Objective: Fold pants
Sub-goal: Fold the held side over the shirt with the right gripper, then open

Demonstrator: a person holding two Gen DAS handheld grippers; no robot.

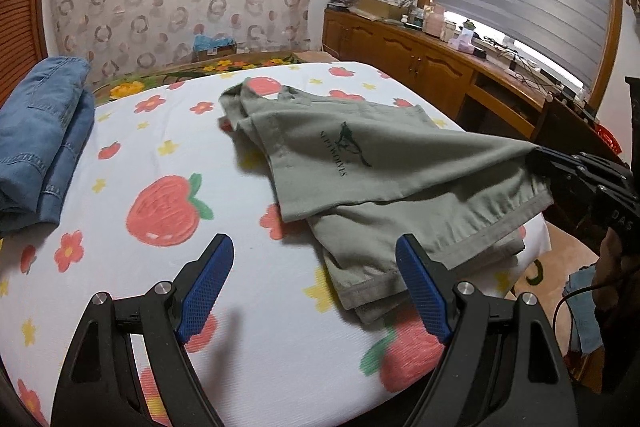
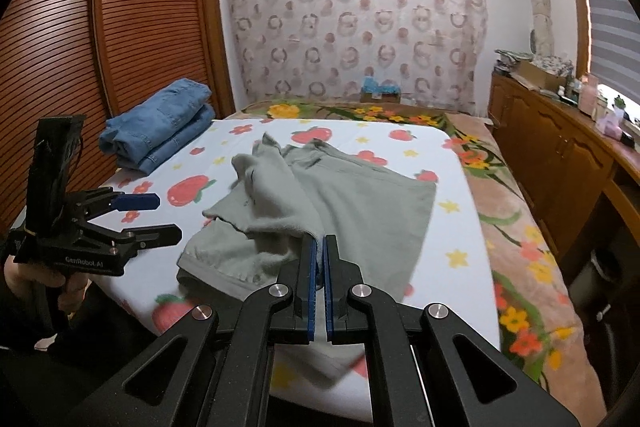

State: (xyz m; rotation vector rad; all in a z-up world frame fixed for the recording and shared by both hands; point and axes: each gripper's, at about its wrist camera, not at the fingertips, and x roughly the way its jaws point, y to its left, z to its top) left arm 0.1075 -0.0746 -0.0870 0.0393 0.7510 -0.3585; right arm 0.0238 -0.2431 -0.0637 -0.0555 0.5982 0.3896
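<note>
1. Folded blue denim jeans (image 2: 160, 125): stacked on the bed's far left corner, well apart from the grey-green pants, beside the brown slatted wooden wardrobe (image 2: 120, 27).
2. Left gripper (image 1: 314, 283): black frame, blue ribbed fingers (image 1: 208, 287) spread wide with nothing between them; it hovers above the sheet just left of the pants' near hem. The other view shows it held by a hand (image 2: 60, 285) at the left edge.
3. White bed sheet printed with red strawberries and small flowers (image 1: 160, 155): lies beneath the pants and the jeans.
4. Grey-green cotton pants with a dark printed logo (image 1: 360, 155): lie crumpled on the middle of the sheet, waistband toward the far end; one leg is lifted at its hem edge and draped across the rest.
5. Right gripper (image 2: 319, 247): black frame, blue fingers pinched together on that lifted fold of the pants, holding it above the sheet.
6. Long brown wooden sideboard with cluttered top (image 2: 560, 147): right of the pants, under the window blind.
</note>
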